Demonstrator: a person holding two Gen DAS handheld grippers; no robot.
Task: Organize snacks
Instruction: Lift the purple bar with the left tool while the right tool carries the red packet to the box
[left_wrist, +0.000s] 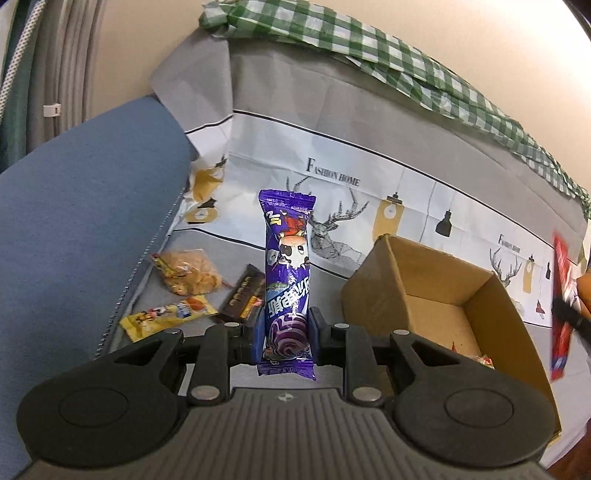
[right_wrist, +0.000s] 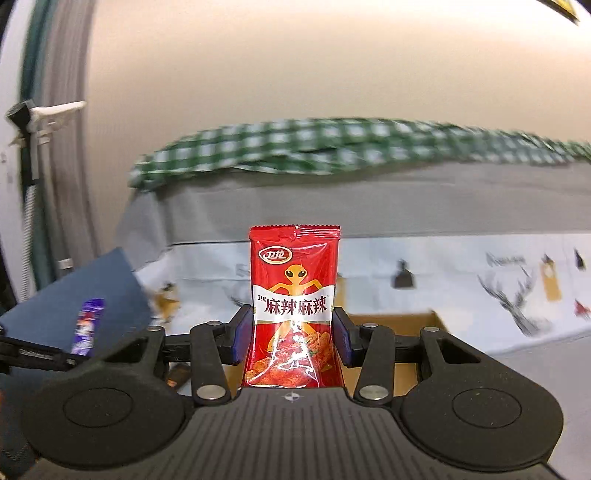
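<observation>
My left gripper (left_wrist: 283, 336) is shut on a long purple snack packet (left_wrist: 286, 266), which stands upright between the blue pads, lifted above the sofa seat. To its right sits an open cardboard box (left_wrist: 436, 295) with a few small snacks in its bottom. My right gripper (right_wrist: 291, 341) is shut on a red spicy-snack packet (right_wrist: 293, 295), held upright above the box (right_wrist: 391, 319), whose far rim shows behind the fingers. The purple packet (right_wrist: 88, 326) appears blurred at the left of the right wrist view, and the red packet (left_wrist: 561, 306) blurred at the right edge of the left wrist view.
On the grey cover left of the box lie a clear bag of orange snacks (left_wrist: 190, 273), a yellow packet (left_wrist: 166, 317) and a dark brown bar (left_wrist: 245, 293). A blue sofa arm (left_wrist: 81, 206) rises at left. A green checked cloth (left_wrist: 369, 44) lies along the backrest top.
</observation>
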